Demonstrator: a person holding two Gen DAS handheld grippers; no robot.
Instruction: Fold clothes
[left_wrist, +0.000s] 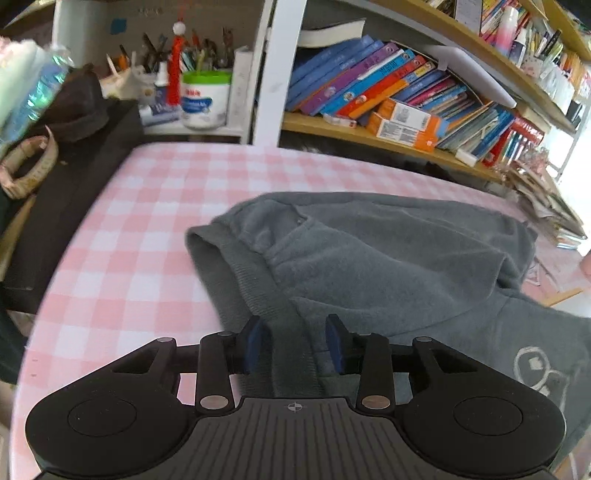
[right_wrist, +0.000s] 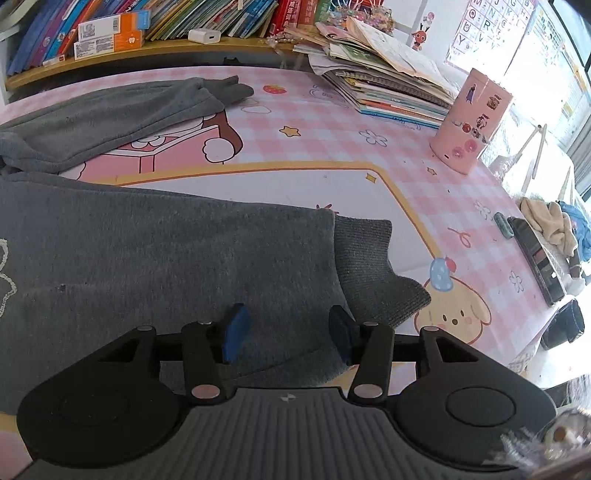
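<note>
Left wrist view: the left gripper (left_wrist: 297, 341) is hovering low over the ribbed waistband end of the gray sweatpants (left_wrist: 388, 254), its blue-padded fingers (left_wrist: 255, 343) standing spread apart with fabric showing in the gap and nothing pinched between them. The sweatpants are lying across the pink checkered tablecloth (left_wrist: 140, 229), waistband toward the left side of the table, with a white outline print (left_wrist: 539, 369) showing at the right. A shelf of books (left_wrist: 388, 85) is running behind the table, and a white tub (left_wrist: 205, 99) is sitting in the corner. Right wrist view: the right gripper (right_wrist: 288, 334) is hanging over one pant leg near its ribbed cuff (right_wrist: 373, 266), fingers likewise spread and gripping nothing. The other leg (right_wrist: 122, 118) is lying farther back. A pink cup (right_wrist: 471, 125) is standing beside a stack of magazines (right_wrist: 384, 85).
</note>
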